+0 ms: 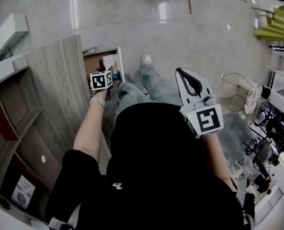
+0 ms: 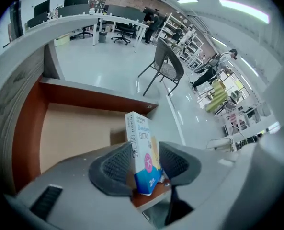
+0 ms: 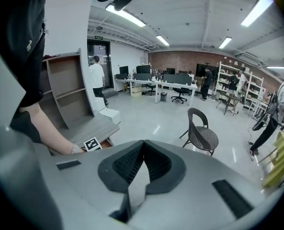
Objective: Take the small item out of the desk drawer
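The small bandage box (image 2: 140,140), white and blue, stands upright between the pads of the left gripper (image 2: 145,163), which is clamped on its two broad faces. It sits over the right side of the open drawer (image 2: 79,128), whose pale bottom and reddish-brown walls show behind it. I can't tell whether its lower edge touches the drawer front, because the jaws cover it. The drawer juts out from the grey wood-grain desk (image 1: 60,90). Right of the drawer are the person's jeans and a white shoe (image 1: 145,59) on the glossy floor. The right gripper (image 3: 142,150) hangs well off to the right, clenched on nothing, its pad tips touching. A dark mesh chair (image 2: 165,68) stands on the far floor. From above, the person's black top (image 1: 156,166) hides most of the near floor, and the left gripper's marker cube (image 1: 102,80) covers its jaws.
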